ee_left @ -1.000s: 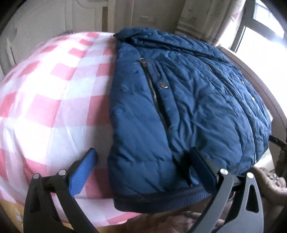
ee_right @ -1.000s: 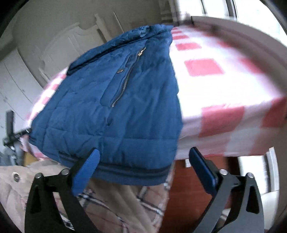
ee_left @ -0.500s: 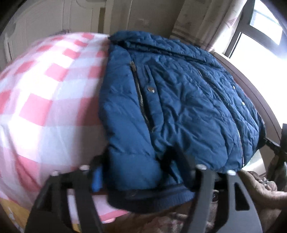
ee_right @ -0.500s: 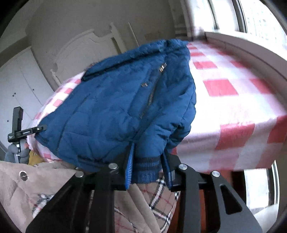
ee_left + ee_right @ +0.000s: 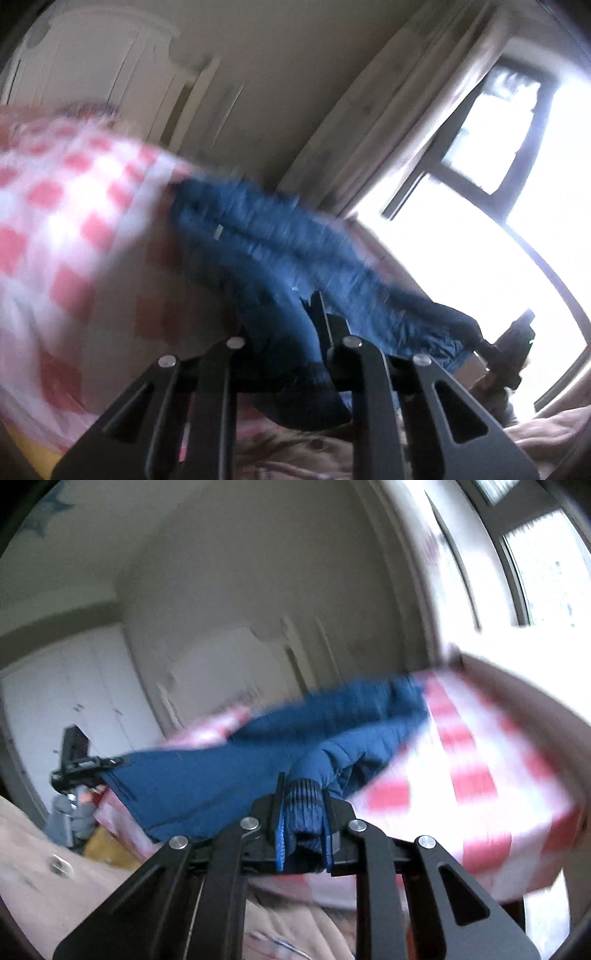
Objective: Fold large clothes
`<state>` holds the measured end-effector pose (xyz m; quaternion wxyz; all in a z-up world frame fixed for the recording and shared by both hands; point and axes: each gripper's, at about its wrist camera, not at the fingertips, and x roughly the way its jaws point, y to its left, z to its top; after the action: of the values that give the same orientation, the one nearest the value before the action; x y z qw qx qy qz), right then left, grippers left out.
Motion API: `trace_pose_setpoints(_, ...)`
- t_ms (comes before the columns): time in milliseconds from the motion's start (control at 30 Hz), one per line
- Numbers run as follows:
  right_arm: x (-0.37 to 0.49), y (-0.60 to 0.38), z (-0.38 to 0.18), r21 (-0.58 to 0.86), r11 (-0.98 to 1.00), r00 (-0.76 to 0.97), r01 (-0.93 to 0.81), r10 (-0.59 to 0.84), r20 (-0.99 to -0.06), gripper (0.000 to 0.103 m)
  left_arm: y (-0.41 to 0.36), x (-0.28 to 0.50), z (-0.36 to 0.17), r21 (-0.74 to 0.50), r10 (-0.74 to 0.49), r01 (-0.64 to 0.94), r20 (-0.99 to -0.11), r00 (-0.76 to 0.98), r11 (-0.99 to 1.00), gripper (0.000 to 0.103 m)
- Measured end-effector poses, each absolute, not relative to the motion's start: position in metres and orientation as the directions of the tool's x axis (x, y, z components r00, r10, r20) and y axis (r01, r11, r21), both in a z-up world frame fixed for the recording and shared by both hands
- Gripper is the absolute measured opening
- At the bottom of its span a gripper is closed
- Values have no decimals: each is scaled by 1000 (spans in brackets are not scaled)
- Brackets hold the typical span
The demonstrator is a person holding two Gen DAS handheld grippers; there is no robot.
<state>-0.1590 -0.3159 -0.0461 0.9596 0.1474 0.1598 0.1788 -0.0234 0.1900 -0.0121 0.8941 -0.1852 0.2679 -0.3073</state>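
Right wrist view: right gripper [image 5: 301, 825] clenched on the ribbed hem of the blue jacket [image 5: 229, 775], left gripper [image 5: 286, 350] pinching the other hem corner, jacket lifted off the checked bedsheet [image 5: 480, 775], so the fold looks barely begun.

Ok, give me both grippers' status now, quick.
Left gripper: closed on the blue jacket hem.
Right gripper: closed on the jacket's ribbed hem.

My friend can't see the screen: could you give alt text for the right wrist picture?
The right gripper is shut on the ribbed hem of a blue jacket, lifting it off a red-and-white checked bedsheet. The picture is motion-blurred.
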Motion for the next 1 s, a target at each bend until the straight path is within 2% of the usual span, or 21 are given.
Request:
trace_pose_setpoints(133, -197, -316, 9, 317, 853, 888, -416, 456, -62, 19, 226, -68, 35, -513, -695, 534, -189, 694, 672, 18)
trace_pose_setpoints(200, -211, -313, 32, 274, 853, 886, -444, 463, -6, 19, 236, -85, 53, -502, -706, 571, -122, 697, 650, 19)
trace_pose_setpoints(267, -212, -307, 49, 238, 858, 885, -456, 465, 21, 19, 237, -85, 65, -509, -717, 589, -83, 692, 628, 19)
trace_pose_setpoints(367, -187, -305, 60, 266, 855, 889, -445, 457, 17, 19, 235, -57, 69, -576, -729, 570, -66, 682, 586, 21)
trace_pose_setpoints(467, -119, -309, 62, 325, 863, 903, -387, 425, -54, 19, 224, -15, 69, -610, -707, 521, -95, 700, 598, 24)
trace_pose_setpoints(567, -46, -316, 49, 382, 872, 908, -307, 388, -158, 20, 218, 60, 49, -691, -668, 387, -187, 720, 611, 30)
trace_pose_setpoints(633, 17, -324, 25, 438, 872, 894, -219, 359, -269, 20, 210, 118, 22, -736, -644, 264, -291, 708, 623, 33)
trace_pose_setpoints(667, 55, -327, 6, 458, 873, 865, -167, 353, -358, 21, 209, 143, 6, -752, -632, 204, -338, 697, 627, 39)
trace_pose_setpoints(700, 75, -329, -6, 464, 877, 850, -124, 336, -407, 22, 206, 170, -13, -763, -626, 143, -391, 675, 631, 42)
trace_pose_setpoints(767, 120, -340, -45, 495, 869, 787, -4, 307, -534, 26, 207, 195, -36, -757, -596, 70, -449, 666, 649, 47)
trace_pose_setpoints(800, 133, -343, -57, 510, 859, 762, 36, 307, -570, 31, 210, 202, -44, -745, -568, 41, -470, 676, 666, 54)
trace_pose_setpoints(833, 138, -349, -67, 533, 844, 749, 66, 311, -585, 38, 214, 202, -48, -736, -549, 34, -472, 690, 676, 71)
trace_pose_setpoints(867, 135, -353, -73, 548, 834, 755, 66, 317, -574, 42, 221, 201, -48, -727, -530, 34, -467, 708, 686, 78)
trace_pose_setpoints(900, 132, -358, -75, 553, 831, 770, 58, 315, -555, 50, 230, 197, -44, -709, -502, 43, -454, 736, 704, 87)
trace_pose_setpoints(933, 129, -363, -74, 535, 842, 782, 62, 292, -551, 65, 237, 193, -42, -696, -487, 47, -451, 748, 716, 91)
trace_pose_setpoints(1000, 122, -372, -72, 489, 869, 799, 78, 239, -552, 80, 243, 194, -37, -650, -461, 61, -466, 755, 757, 95)
